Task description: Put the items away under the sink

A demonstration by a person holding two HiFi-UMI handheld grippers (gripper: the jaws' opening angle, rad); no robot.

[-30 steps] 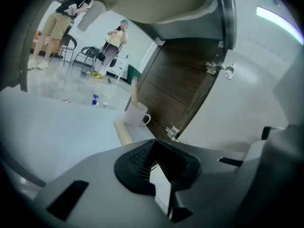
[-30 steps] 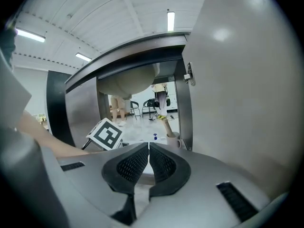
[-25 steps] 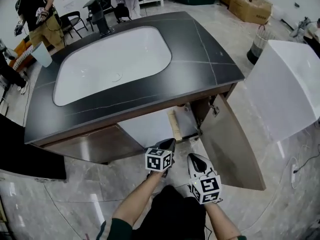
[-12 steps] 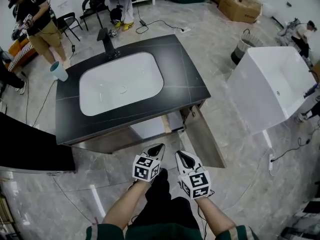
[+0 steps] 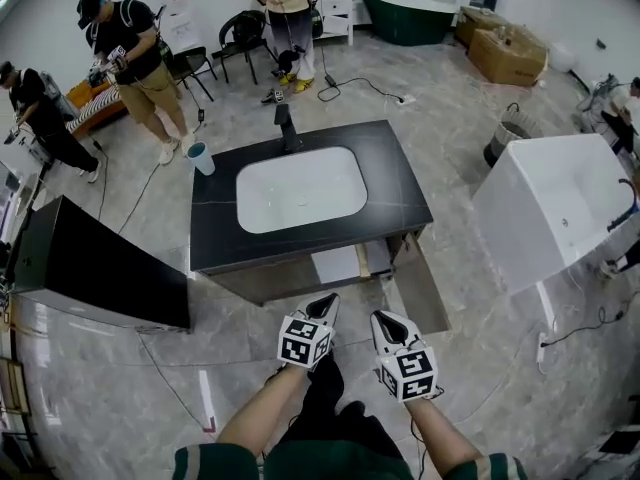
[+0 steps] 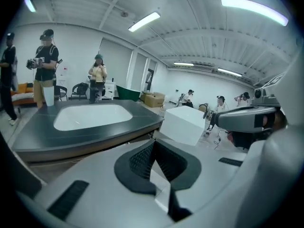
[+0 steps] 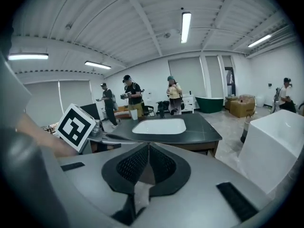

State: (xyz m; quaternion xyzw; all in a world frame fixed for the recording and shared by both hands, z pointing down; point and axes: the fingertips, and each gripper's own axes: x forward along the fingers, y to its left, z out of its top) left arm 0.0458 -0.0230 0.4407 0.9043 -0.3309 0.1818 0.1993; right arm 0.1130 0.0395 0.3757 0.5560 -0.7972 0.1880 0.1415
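The black-topped vanity with its white basin stands ahead of me on the floor. Its right cabinet door hangs open, and a pale surface shows inside the cupboard below the counter. Both grippers are held side by side in front of my body, short of the vanity and apart from it. My left gripper is shut with nothing in it, and its pads meet in the left gripper view. My right gripper is likewise shut and empty. A pale cup stands at the counter's far left corner, near the black faucet.
A large white tub stands to the right of the open door. A black slab lies on the left. Several people work behind the vanity, with chairs, cardboard boxes and floor cables around.
The head view has risen and pulled back, so the vanity looks smaller and farther. Both grippers came up with me, still side by side and shut.
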